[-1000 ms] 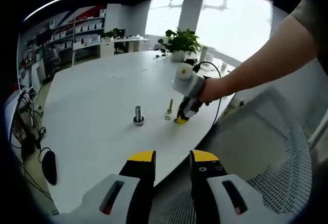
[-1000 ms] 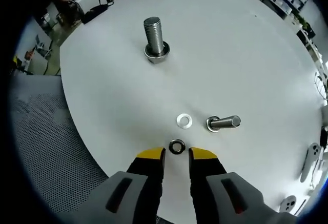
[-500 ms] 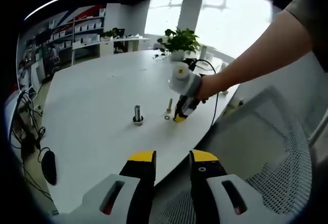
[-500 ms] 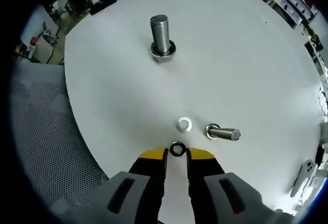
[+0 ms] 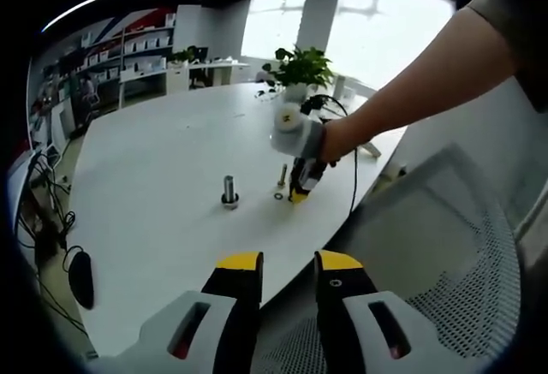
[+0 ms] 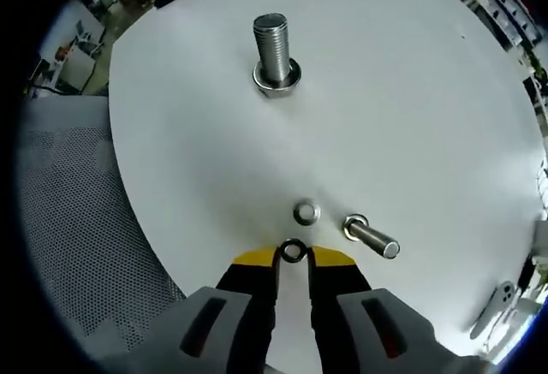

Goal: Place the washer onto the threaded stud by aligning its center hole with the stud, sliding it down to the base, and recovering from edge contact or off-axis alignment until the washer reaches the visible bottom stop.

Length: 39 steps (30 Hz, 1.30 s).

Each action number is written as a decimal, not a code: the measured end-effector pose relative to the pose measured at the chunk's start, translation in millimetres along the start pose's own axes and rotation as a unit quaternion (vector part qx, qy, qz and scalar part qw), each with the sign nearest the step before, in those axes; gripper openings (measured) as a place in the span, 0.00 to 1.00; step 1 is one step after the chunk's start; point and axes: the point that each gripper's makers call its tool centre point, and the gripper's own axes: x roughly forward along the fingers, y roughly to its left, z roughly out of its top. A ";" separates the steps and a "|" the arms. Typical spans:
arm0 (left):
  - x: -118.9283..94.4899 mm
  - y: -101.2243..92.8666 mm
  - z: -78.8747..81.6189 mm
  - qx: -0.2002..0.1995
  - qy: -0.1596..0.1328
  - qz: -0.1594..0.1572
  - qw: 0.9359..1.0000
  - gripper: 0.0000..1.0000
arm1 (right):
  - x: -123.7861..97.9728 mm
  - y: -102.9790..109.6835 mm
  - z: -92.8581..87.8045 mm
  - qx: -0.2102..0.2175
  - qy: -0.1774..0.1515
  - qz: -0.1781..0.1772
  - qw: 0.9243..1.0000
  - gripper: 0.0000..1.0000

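Right gripper (image 6: 293, 258) sits low over the white table (image 6: 411, 117), yellow tips narrow, either side of a dark washer (image 6: 293, 250). The washer lies flat on the table right between the tips; cannot tell if the pads actually touch it or grip it. Just beyond it lies a second, lighter washer (image 6: 306, 213), flat, apart from the dark one. Beside that, a small bolt (image 6: 370, 235) stands near, leaning in this fisheye view. Well apart, farther up the table, the big threaded stud (image 6: 275, 53) stands upright on its wide base, nothing on it. Grey mesh chair (image 6: 77, 246) off the table edge.

Left gripper (image 5: 287, 264) hangs off the near table edge, over the mesh chair (image 5: 445, 288), jaws a narrow gap apart, holding nothing. In the left gripper view the stud (image 5: 229, 192) stands on the table, the small bolt (image 5: 283, 175) near it, and the right gripper (image 5: 300, 192) comes in tip-down at the table beside the bolt, held by a hand (image 5: 330, 141) on a bare arm. A potted plant (image 5: 300, 70) sits at the far table side; shelves (image 5: 128, 57) and windows behind; cables (image 5: 43, 211) on the floor.
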 end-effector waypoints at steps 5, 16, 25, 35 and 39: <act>-0.2 0.4 0.6 -0.001 -0.001 0.001 1.000 0.22 | 0.4 1.4 0.5 -0.016 0.050 -0.014 0.999 0.15; -0.8 2.7 0.8 -0.002 -0.002 0.007 1.000 0.22 | -2.6 -0.1 0.3 0.067 -0.042 -0.034 0.996 0.14; -0.6 1.4 -0.5 0.000 0.001 0.005 1.000 0.22 | -2.7 0.2 -2.7 0.095 -0.102 -0.038 0.990 0.14; -0.8 3.2 -2.1 -0.003 0.005 0.010 1.000 0.22 | -11.9 -8.0 -6.4 0.102 -0.110 -0.044 0.988 0.13; -0.8 3.5 -1.9 -0.003 0.004 0.011 1.000 0.22 | -22.7 -15.6 -7.0 0.112 -0.124 -0.049 0.985 0.13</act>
